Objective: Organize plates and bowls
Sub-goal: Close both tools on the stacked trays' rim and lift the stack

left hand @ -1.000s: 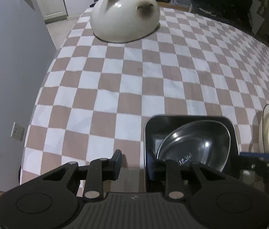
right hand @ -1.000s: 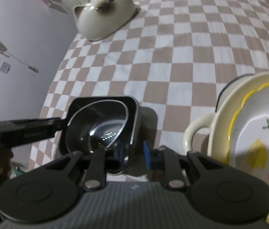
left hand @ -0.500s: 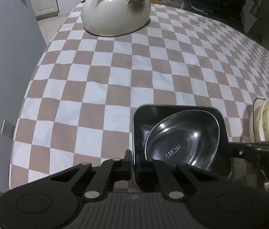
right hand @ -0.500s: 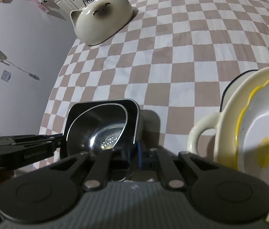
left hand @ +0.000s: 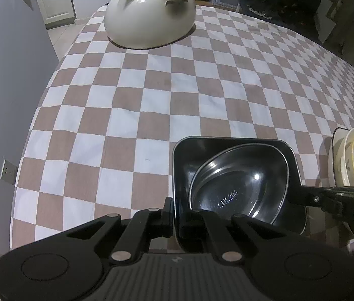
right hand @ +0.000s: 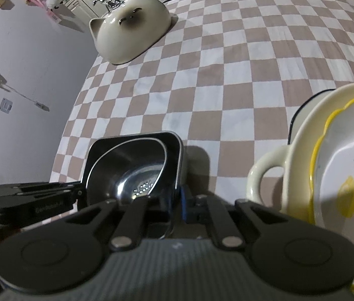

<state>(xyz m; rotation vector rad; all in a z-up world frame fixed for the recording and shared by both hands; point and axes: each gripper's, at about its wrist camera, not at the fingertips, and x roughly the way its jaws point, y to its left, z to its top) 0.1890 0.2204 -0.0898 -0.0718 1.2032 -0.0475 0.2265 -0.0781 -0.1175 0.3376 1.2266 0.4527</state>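
A black square dish (left hand: 227, 142) with a shiny metal bowl (left hand: 237, 183) nested inside sits near the front edge of the checked tablecloth (left hand: 167, 95). My left gripper (left hand: 175, 215) is shut on the dish's left wall, one finger outside and one inside. My right gripper (right hand: 177, 200) is shut on the opposite wall of the black square dish (right hand: 177, 148). Each gripper shows in the other's view: the right gripper (left hand: 301, 195) at the dish's right rim, the left gripper (right hand: 80, 192) at its left rim. The metal bowl (right hand: 136, 173) lies loose between them.
An upturned cream cat-face bowl (left hand: 149, 17) stands at the far left corner of the table. Just right of the dish is a stack: a cream handled dish (right hand: 292, 165) holding a yellow-rimmed flowered plate (right hand: 347, 175). The table edge and a grey wall (left hand: 6, 80) lie to the left.
Both grippers went from open, straddling the black dish's walls, to shut on them. The dish and the metal bowl stay in the same spot.
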